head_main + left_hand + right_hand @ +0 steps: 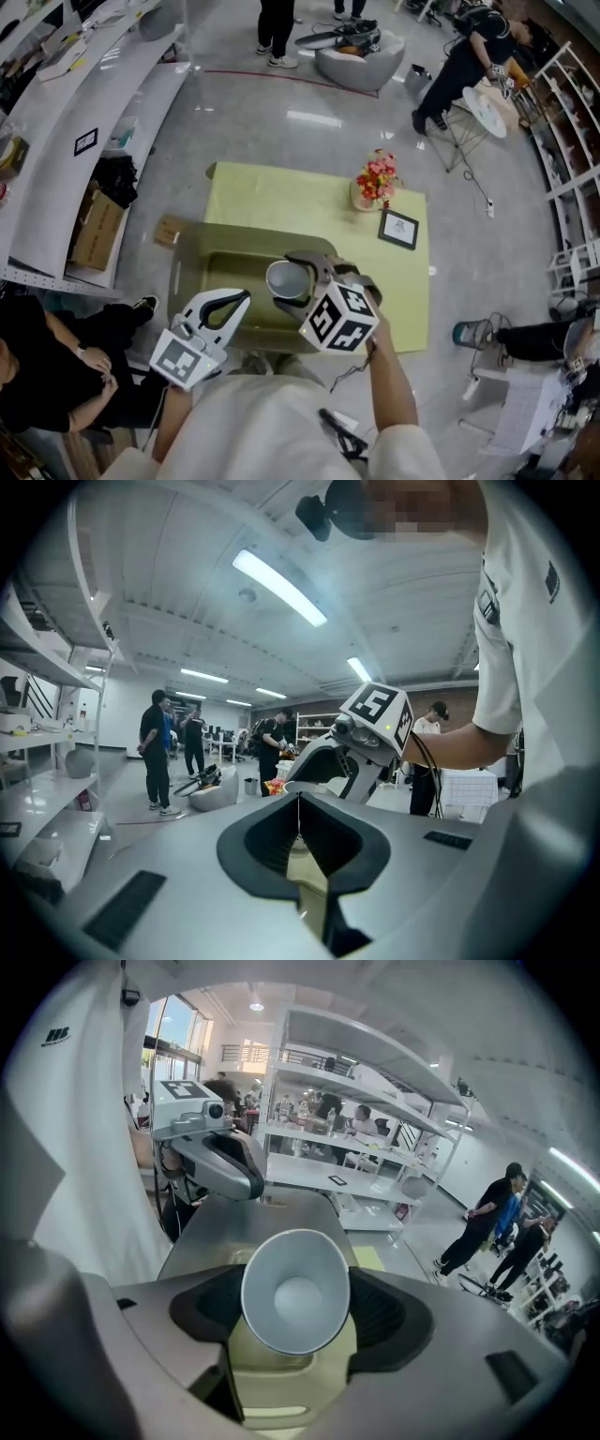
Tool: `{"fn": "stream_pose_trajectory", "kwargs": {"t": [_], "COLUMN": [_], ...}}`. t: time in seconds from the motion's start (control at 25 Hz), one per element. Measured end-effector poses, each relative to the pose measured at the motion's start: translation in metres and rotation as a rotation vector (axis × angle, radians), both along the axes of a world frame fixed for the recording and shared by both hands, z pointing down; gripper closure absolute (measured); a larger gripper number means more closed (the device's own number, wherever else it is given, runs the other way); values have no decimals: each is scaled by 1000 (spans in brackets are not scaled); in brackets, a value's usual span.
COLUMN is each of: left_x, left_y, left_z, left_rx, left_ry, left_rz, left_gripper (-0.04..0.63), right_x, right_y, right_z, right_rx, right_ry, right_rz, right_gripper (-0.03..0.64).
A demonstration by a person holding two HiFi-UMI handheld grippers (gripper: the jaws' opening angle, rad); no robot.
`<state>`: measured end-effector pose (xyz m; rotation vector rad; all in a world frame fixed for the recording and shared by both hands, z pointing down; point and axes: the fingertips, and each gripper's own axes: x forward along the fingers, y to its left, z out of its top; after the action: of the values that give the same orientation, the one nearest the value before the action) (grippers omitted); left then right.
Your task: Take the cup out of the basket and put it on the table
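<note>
A white cup hangs tilted above the olive basket, clamped between the jaws of my right gripper. In the right gripper view the cup's open mouth faces the camera, my right gripper presses on both its sides, and the basket's pale inside lies below. The basket stands on the near left part of the yellow-green table. My left gripper hovers at the basket's near left edge. Its jaws meet with nothing between them.
A pot of red and pink flowers and a small framed picture stand on the table's far right. White shelving runs along the left, with a cardboard box and a seated person below. Several people stand further back.
</note>
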<state>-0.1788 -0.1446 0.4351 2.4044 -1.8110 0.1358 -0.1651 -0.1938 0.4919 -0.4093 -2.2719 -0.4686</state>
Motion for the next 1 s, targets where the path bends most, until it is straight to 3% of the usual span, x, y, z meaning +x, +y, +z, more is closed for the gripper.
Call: {"fn": "stream_pose_trajectory", "kwargs": {"t": [0.52, 1.0], "left_x": [43, 100], "left_y": [-23, -54], "left_z": [-11, -12], "left_rx": [15, 25], "left_ry": [-14, -35], "left_rz": [130, 287], "left_gripper": [584, 584], "right_x": [75, 137], "right_y": [-44, -66], "right_z": [-37, -32], "right_rx": [50, 51], "right_ry": [-47, -46], "right_rz": [204, 358], "right_gripper": [275, 275]}}
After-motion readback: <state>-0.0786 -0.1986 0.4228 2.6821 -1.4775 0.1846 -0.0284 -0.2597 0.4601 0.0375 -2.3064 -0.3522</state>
